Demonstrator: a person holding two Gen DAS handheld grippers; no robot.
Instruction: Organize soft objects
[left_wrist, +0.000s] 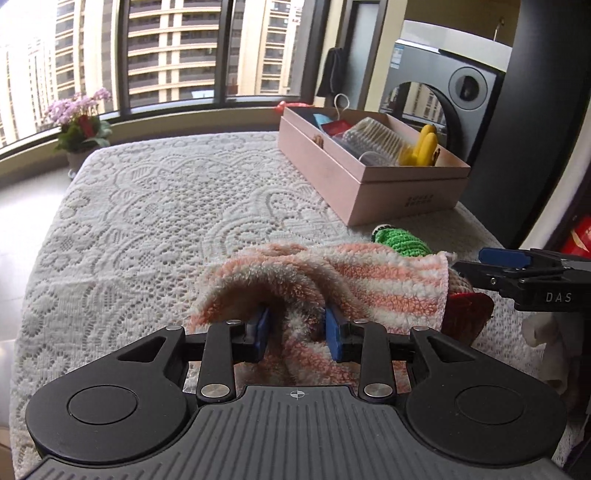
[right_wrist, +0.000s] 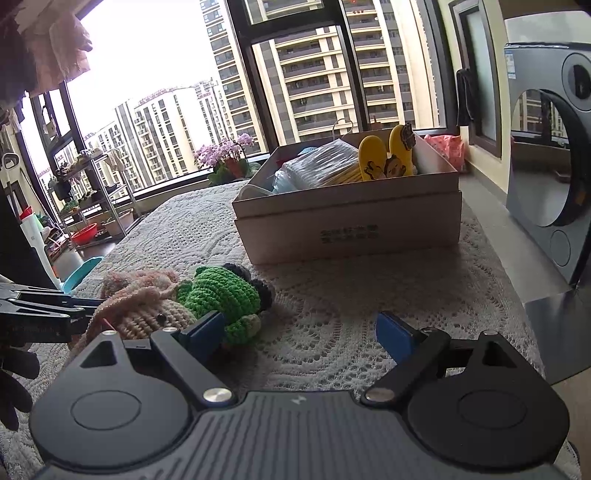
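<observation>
Potted plant: pink-flowered plant in a pot (left_wrist: 79, 123), far left on the window ledge, well apart from both grippers.
Table cover: white lace cloth (left_wrist: 147, 206) spread over the table, bare on its left half.
Left gripper: left gripper (left_wrist: 295, 328), near centre, its blue pads closed on a fold of the towel.
Towel: fluffy pink-and-white striped towel (left_wrist: 388, 284), bunched between and just beyond the left gripper's pads, lying on the lace and draped over the beige toy; in the right wrist view it sits at the near left.
Beige toy: beige crocheted soft toy (right_wrist: 162, 319), partly under the towel, touching the green toy on its right.
Green toy: green crocheted soft toy (right_wrist: 221, 295), on the lace just beyond the right gripper's left pad, nearly touching it.
Right gripper: right gripper (right_wrist: 299, 336), jaws wide apart with only lace between them.
Box: pale pink rectangular cardboard box (right_wrist: 347, 229), far right of the toys, open-topped and holding wrapped packs.
Slippers: pair of yellow slippers (right_wrist: 388, 155), standing on end in the box's far right corner.
</observation>
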